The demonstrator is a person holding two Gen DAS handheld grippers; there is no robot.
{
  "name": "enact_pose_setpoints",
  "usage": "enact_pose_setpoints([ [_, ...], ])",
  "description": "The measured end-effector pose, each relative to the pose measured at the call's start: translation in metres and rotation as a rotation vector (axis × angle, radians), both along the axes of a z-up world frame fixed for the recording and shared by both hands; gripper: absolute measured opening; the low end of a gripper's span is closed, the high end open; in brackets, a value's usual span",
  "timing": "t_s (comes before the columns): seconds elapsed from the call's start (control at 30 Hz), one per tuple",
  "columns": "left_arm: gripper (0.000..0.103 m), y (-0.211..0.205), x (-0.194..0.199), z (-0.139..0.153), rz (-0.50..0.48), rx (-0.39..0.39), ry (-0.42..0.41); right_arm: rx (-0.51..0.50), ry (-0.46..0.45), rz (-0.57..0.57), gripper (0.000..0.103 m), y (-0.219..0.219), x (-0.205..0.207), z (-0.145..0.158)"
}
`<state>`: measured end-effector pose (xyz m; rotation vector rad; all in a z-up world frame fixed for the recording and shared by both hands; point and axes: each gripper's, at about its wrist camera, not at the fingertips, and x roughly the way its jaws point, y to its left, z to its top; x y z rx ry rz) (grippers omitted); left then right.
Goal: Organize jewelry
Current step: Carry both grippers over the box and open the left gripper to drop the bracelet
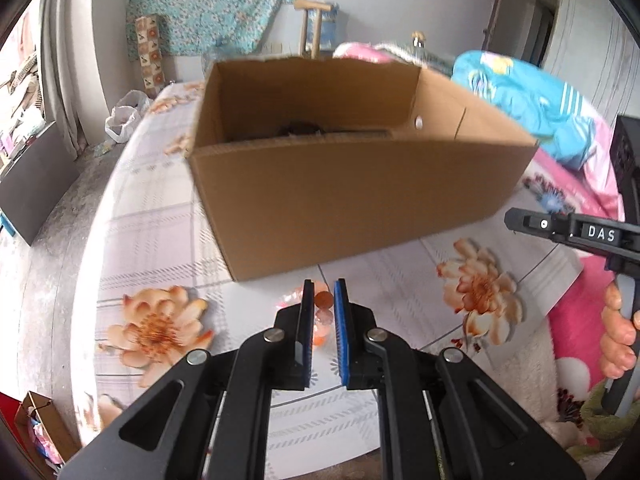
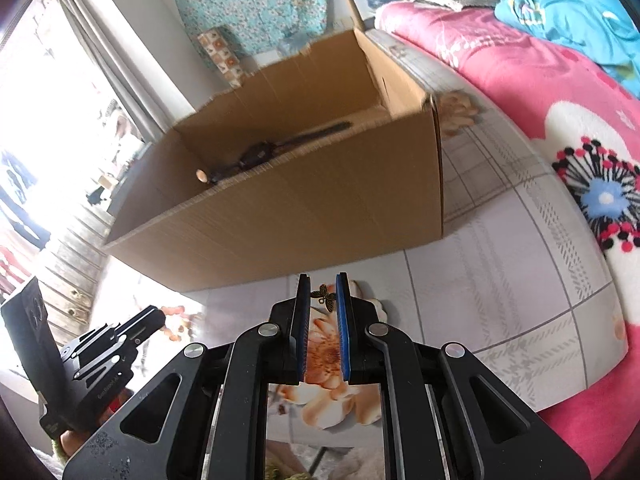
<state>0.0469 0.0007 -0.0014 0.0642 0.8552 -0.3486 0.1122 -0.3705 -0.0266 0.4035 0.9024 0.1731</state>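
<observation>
Both pieces are mid-carry: the left gripper pinches a round copper charm, the right gripper a butterfly charm, needing release over the cardboard box at 12 o'clock.

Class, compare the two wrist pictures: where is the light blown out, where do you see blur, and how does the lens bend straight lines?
Right wrist view: the window at left is blown out to white, washing out detail there. Left wrist view: light is more even, but the cardboard box and blue bedding are smeared. Both views: the fisheye bows the bed's edge and darkens the corners.
</observation>
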Motion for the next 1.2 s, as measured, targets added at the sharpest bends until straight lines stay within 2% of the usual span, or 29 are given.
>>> enact_pose_setpoints([
  [0.13,0.009,0.015,-0.005,0.022,-0.003,-0.074,-0.016,0.049,-0.036,0.013,0.011,0.001,-0.009,0.016],
  [0.27,0.009,0.017,-0.01,0.045,-0.026,-0.109,-0.052,0.08,-0.081,0.029,0.011,0.006,-0.01,0.034],
  [0.5,0.009,0.018,-0.012,0.091,-0.11,-0.239,-0.091,0.114,-0.175,0.074,0.011,0.009,-0.008,0.069],
  [0.67,0.009,0.009,0.0,0.124,-0.177,-0.281,-0.129,0.114,-0.235,0.101,0.011,0.007,0.003,0.093],
  [0.83,0.009,-0.01,0.025,0.14,-0.242,-0.269,-0.132,0.117,-0.264,0.115,0.011,-0.005,0.026,0.103],
  [1.0,0.009,-0.044,0.072,0.13,-0.324,-0.244,-0.009,0.093,-0.265,0.115,0.011,-0.017,0.054,0.103],
  [1.2,0.009,-0.087,0.132,0.086,-0.371,-0.196,0.194,0.105,-0.242,0.106,0.011,-0.028,0.076,0.086],
])
